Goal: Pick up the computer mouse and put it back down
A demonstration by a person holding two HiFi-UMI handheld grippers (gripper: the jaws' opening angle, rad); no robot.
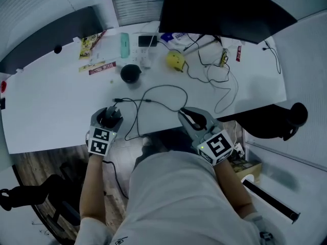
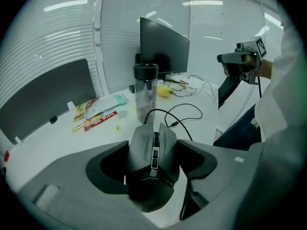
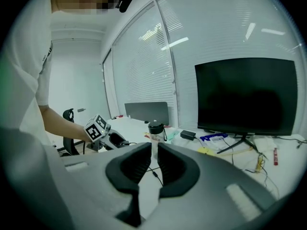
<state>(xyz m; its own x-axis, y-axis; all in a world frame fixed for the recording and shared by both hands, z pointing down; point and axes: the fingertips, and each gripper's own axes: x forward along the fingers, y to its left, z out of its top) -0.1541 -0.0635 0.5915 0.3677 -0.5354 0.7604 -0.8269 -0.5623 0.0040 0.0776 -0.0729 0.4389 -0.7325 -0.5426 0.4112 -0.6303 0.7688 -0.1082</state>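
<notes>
While the mouse [image 2: 153, 150] is pinched by its two flanks between the jaws of the left gripper [image 1: 108, 115], its long axis is laid along that gripper's own line, and its cable [image 1: 162, 88] is led out from the far end. Whether it is lifted or resting on the surface [image 1: 51, 101] cannot be told. In the head view it is seen at lower left, by the near edge of the white surface. The right gripper [image 3: 154, 155] is held at lower centre-right, well apart from the mouse, with its jaws nearly pressed together and nothing between them. Setting down is judged to call for a straight lowering by the left hand alone. A bottle [image 2: 145, 92] is seen just beyond the mouse. A dark monitor [image 1: 225, 9] is found at upper right, wrappers [image 1: 92, 45] at upper left, and blinds [image 1: 133, 1] behind, in a pale office.
</notes>
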